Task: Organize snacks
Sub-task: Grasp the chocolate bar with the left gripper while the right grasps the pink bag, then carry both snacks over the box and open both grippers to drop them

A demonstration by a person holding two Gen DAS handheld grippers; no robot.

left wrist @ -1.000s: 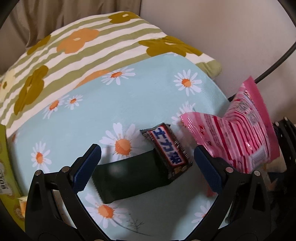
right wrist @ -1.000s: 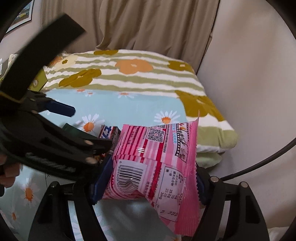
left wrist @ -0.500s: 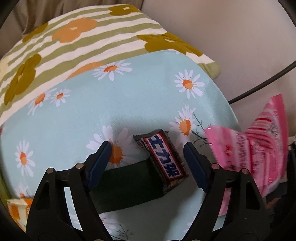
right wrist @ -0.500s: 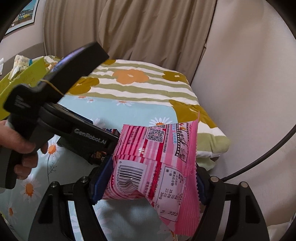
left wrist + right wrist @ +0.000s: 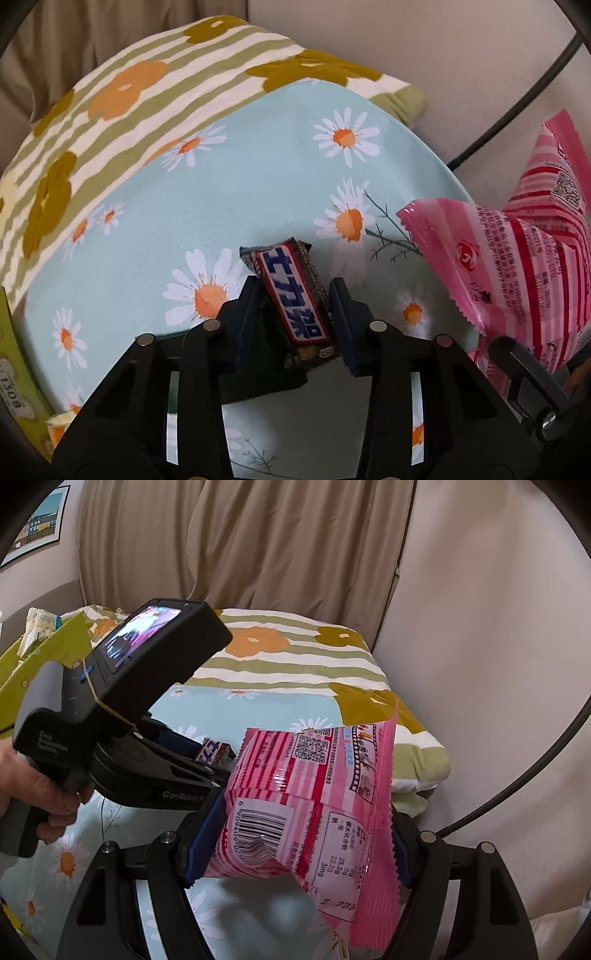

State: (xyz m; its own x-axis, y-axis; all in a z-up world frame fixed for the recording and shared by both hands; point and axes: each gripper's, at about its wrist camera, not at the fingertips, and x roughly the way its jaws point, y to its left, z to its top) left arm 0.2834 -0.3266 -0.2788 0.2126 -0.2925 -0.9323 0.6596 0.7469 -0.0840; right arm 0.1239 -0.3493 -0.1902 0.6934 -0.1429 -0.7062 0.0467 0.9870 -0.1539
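We had just closed our left gripper (image 5: 295,314) across the chocolate bar (image 5: 291,295), lower centre, its long axis running between the jaws, while our right gripper (image 5: 295,845) clamped the pink packet (image 5: 310,812)

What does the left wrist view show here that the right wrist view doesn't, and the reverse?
Left wrist only: the left tool closed on the chocolate bar, its blue label readable, with a dark green packet beneath.

Right wrist only: the right tool clamping the pink snack bag at its barcode side, the curtain, a green box.

Both: the daisy sheet, striped pillow, pink bag and bar.
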